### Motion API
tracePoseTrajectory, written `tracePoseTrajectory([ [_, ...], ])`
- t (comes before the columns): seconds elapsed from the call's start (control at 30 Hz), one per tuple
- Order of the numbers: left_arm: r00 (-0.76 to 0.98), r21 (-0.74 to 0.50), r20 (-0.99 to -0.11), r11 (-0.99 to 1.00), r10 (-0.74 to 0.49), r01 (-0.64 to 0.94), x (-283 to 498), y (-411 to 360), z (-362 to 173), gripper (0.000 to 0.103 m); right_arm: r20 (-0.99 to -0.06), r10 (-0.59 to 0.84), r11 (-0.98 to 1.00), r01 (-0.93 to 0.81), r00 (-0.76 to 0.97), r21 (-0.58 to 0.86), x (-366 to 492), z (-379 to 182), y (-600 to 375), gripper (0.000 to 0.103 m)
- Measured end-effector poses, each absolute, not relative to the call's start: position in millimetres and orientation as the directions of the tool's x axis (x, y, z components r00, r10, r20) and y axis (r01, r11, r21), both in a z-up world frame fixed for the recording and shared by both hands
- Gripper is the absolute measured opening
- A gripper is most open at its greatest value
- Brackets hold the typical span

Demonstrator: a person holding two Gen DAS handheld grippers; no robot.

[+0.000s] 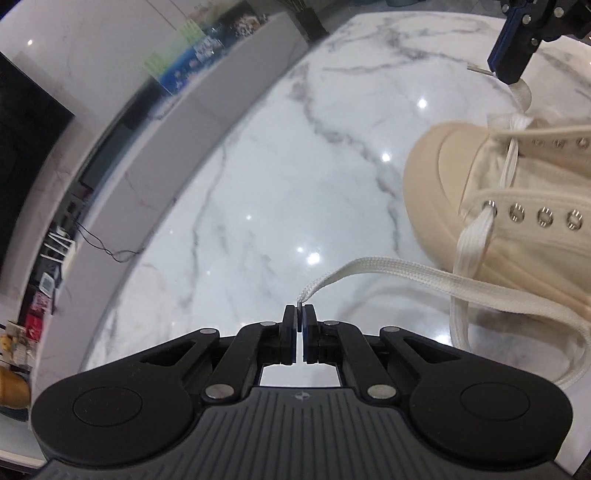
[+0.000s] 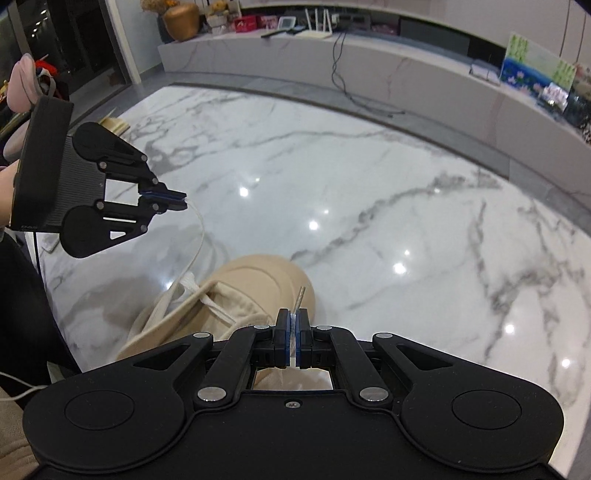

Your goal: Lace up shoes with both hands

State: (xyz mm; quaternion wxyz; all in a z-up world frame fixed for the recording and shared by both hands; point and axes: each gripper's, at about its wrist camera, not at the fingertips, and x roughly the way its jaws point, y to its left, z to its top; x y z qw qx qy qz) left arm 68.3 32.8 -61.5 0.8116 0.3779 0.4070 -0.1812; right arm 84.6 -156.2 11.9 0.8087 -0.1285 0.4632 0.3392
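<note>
A cream canvas shoe (image 1: 509, 206) with a beige rubber toe lies on the white marble table (image 1: 295, 166), at the right of the left wrist view and low in the right wrist view, shoe (image 2: 258, 291). A flat white lace (image 1: 406, 273) runs from its front eyelet in a loop to my left gripper (image 1: 300, 308), shut on the lace's tip. My right gripper (image 2: 293, 317) is shut on the other lace end, its aglet (image 2: 298, 297) sticking out over the toe. Each gripper also shows in the other view: right gripper (image 1: 511, 72), left gripper (image 2: 183, 197).
A long low marble bench (image 2: 369, 62) runs behind the table, with a gold vase (image 2: 181, 22), boxes, a router and pictures on it. A black cable (image 2: 343, 81) hangs over its front. A person's hand (image 2: 5, 192) holds the left gripper.
</note>
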Motion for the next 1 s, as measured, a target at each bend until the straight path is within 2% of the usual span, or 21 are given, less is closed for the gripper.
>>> tracePoseTrajectory([
  [0.23, 0.586, 0.444, -0.810, 0.659, 0.007, 0.607, 63, 36, -68, 0.006, -0.836, 0.456, 0.668, -0.738, 0.304, 0.097, 78, 14, -151, 0.001],
  [0.37, 0.594, 0.450, -0.805, 0.661, 0.009, 0.600, 56, 37, -63, 0.034, -0.836, 0.460, 0.631, -0.772, 0.300, 0.070, 72, 17, -143, 0.001],
  [0.6, 0.604, 0.419, -0.796, 0.691, -0.032, 0.589, 52, 26, -45, 0.034, -0.828, 0.480, 0.588, -0.806, 0.290, 0.058, 60, 24, -134, 0.001],
  [0.77, 0.607, 0.345, -0.783, 0.718, -0.135, 0.604, 31, 6, -14, 0.034, -0.820, 0.495, 0.554, -0.831, 0.287, 0.044, 52, 27, -125, 0.001],
  [1.0, 0.589, 0.318, -0.785, 0.692, -0.191, 0.648, 8, -28, 2, 0.033, -0.812, 0.505, 0.558, -0.829, 0.293, 0.048, 48, 25, -122, 0.001],
])
